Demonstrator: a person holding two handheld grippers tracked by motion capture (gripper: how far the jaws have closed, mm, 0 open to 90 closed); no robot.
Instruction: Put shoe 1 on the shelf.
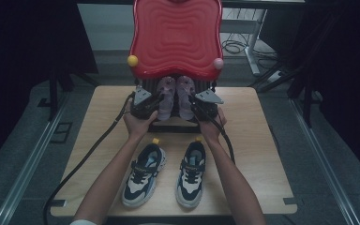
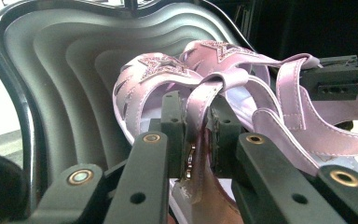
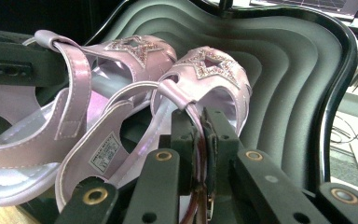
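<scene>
Counter (image 1: 258, 140): wooden top carrying one rack, two sandals and two sneakers, with both forearms reaching over it from the near edge. Red lid (image 1: 176, 37): one wavy shell propped upright at the far edge, apparently the raised cover of the black rack (image 1: 171, 125), so that shoes can be slid in beneath it; one yellow ball (image 1: 132, 61) and one pink ball (image 1: 218, 63) sit at its lower corners. Sneakers (image 1: 143, 176): one pair, navy and white, parked side by side near the front, toes towards the rack, probably waiting their turn. Sandals (image 1: 174, 96): one pink pair with star uppers, lying side by side on the rack under the lid, toes inward. Left gripper (image 2: 197, 135): pinching the side strap of the left sandal, presumably to steer it. Right gripper (image 3: 199, 140): pressed on the right sandal's strap likewise, so both shoes are handled as a pair
</scene>
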